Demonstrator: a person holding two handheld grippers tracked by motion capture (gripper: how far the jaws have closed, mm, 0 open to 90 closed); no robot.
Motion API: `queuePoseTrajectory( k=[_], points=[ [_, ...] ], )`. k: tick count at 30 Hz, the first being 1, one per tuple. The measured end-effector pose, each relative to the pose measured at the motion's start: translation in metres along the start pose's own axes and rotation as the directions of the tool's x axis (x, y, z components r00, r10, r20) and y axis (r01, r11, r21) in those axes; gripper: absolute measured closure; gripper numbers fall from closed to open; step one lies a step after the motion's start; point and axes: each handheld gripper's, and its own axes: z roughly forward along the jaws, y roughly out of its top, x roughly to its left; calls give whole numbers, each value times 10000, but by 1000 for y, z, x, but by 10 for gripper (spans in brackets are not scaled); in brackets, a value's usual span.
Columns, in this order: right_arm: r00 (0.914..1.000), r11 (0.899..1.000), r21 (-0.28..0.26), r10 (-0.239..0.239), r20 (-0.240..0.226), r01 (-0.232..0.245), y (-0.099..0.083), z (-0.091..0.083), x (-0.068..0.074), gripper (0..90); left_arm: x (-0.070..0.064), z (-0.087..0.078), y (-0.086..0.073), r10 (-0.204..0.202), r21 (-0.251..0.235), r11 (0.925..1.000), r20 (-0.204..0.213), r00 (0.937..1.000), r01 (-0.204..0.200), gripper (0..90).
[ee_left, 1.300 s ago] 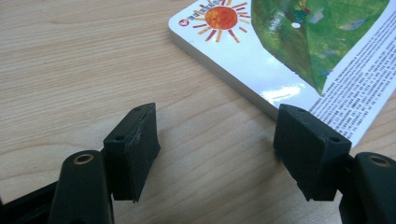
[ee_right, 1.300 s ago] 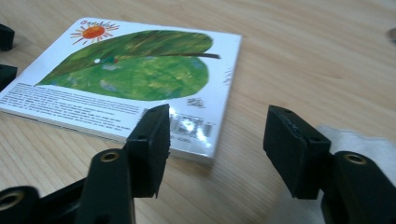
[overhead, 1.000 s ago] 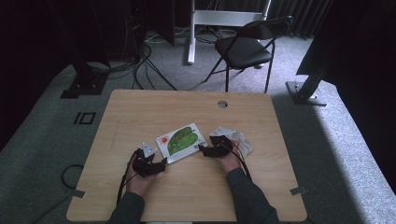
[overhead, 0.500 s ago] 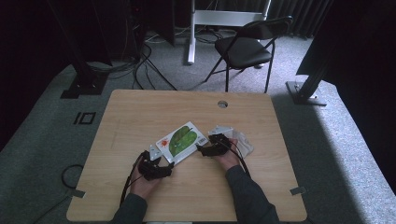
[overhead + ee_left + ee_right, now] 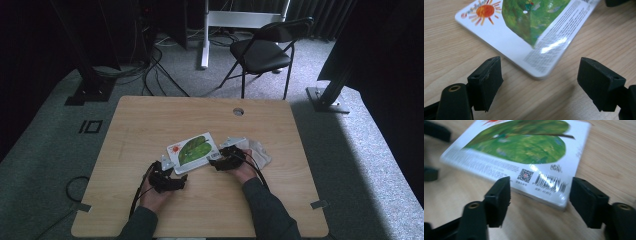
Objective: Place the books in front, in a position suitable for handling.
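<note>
We see one wooden table point(image 5: 150, 125), one folding chair point(image 5: 260, 50) behind it, and one picture book point(image 5: 192, 151) lying flat near the table's middle. We hold two grippers: the left gripper point(image 5: 541, 75) and right gripper point(image 5: 540, 195) both stand spread at its near corners.

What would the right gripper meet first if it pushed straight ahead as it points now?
Likely the barcode corner of the flat white book with the green leaf cover, lying just ahead of the open right gripper on the wooden table.
</note>
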Motion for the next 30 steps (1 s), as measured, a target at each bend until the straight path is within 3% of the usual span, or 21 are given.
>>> queuePoseTrajectory(
  k=[1,3,4,8,11,14,17,20,25,30],
  points=[
    [9997,9998,-130,135,222,-132,1,-1,0,335,3,2,0,-83,49,10000,-52,10000,84,202],
    [9992,9994,-153,313,239,-309,2,0,-1,325,6,3,1,-119,100,9999,-11,9999,119,202],
    [9977,9977,-154,657,173,-655,3,3,-4,318,8,4,1,-135,54,9999,30,9999,135,205],
    [9925,9925,-46,1217,-127,-1218,1,11,-7,322,14,7,4,-306,-151,9994,290,9991,310,227],
    [9921,9924,-11,1230,-239,-1231,0,12,-4,318,16,10,8,-319,-139,9994,449,9985,325,259],
    [9909,9912,19,1327,-241,-1326,-1,11,-3,319,16,11,10,-268,-77,9996,337,9991,270,260],
    [9905,9909,23,1349,-272,-1349,-3,11,-3,322,17,11,9,-502,-129,9986,235,9985,505,278],
    [9855,9864,-78,1637,-445,-1642,-6,11,-5,318,17,11,10,-381,-138,9992,276,9989,385,284],
    [9889,9892,46,1466,-234,-1465,-6,10,-1,325,15,12,10,-308,-83,9995,197,9993,309,273],
    [9880,9880,141,1540,-140,-1538,-10,5,3,349,11,12,10,35,28,10000,78,10000,-35,275]
  ],
)
